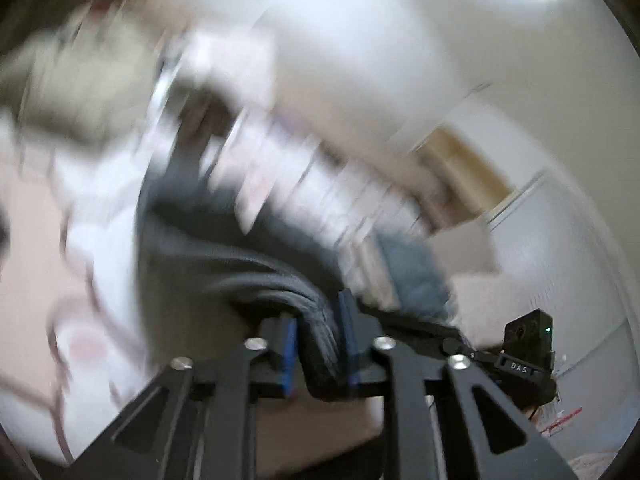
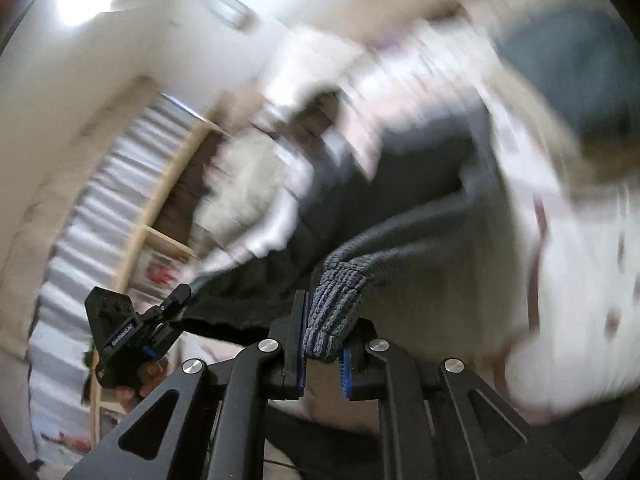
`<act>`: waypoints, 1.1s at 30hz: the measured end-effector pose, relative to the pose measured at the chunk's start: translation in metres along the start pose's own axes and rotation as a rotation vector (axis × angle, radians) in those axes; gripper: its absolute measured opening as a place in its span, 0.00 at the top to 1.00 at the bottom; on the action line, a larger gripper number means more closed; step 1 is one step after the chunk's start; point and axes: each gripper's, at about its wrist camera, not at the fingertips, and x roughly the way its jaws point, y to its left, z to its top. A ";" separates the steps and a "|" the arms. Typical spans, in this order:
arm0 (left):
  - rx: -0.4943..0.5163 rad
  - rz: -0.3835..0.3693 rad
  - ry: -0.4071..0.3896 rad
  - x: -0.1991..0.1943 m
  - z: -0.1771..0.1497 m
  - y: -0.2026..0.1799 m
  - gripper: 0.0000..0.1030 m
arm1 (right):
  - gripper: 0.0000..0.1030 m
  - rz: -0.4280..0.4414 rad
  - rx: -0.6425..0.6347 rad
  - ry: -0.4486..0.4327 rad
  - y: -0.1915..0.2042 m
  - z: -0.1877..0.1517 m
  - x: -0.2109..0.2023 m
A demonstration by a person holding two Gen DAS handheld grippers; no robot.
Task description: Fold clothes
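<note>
The left wrist view showed my left tool [image 1: 318, 344] closed on a bunched fold of the dark grey ribbed knit garment [image 1: 240, 256], the cloth pinched between the blue pads [image 1: 289, 354] and rising away from them in thick ridges. Past that fold the fabric spread out dark and loose against a badly blurred background, where I could make out only pale walls and a white patterned cloth [image 1: 100, 248] on the left. At the lower right of that view my right tool [image 1: 528, 354] appeared as a black body, touching the same garment's edge. In the right wrist view my right tool [image 2: 324, 354] gripped a ribbed grey hem of the garment [image 2: 340, 304] between its pads, the knit clearly textured there. My left tool [image 2: 168, 312] showed at the lower left, clamped on the garment's far edge, so the fabric hung stretched between both.
</note>
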 end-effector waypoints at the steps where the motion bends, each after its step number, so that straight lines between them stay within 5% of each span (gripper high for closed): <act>1: 0.030 -0.036 -0.053 -0.015 0.021 -0.018 0.86 | 0.87 0.028 -0.051 -0.057 0.021 0.015 -0.021; 7: 0.235 -0.110 -0.273 -0.089 0.110 -0.113 0.86 | 0.87 0.119 -0.346 -0.358 0.143 0.075 -0.126; 11: 0.301 -0.063 -0.310 -0.107 0.153 -0.138 0.86 | 0.87 0.087 -0.474 -0.456 0.191 0.098 -0.151; 14: 0.285 0.006 -0.260 -0.089 0.180 -0.129 0.86 | 0.87 0.040 -0.475 -0.415 0.197 0.127 -0.134; 20: 0.195 0.142 -0.120 0.013 0.221 -0.080 0.88 | 0.87 -0.080 -0.390 -0.273 0.165 0.197 -0.048; 26: 0.321 0.205 -0.238 0.035 0.282 -0.111 0.88 | 0.87 -0.113 -0.351 -0.281 0.181 0.271 -0.019; 30: 0.413 0.205 -0.301 0.001 0.277 -0.132 0.88 | 0.87 -0.086 -0.438 -0.381 0.206 0.256 -0.047; 33: 0.466 0.213 -0.244 -0.005 0.239 -0.116 0.88 | 0.87 -0.102 -0.500 -0.367 0.197 0.222 -0.044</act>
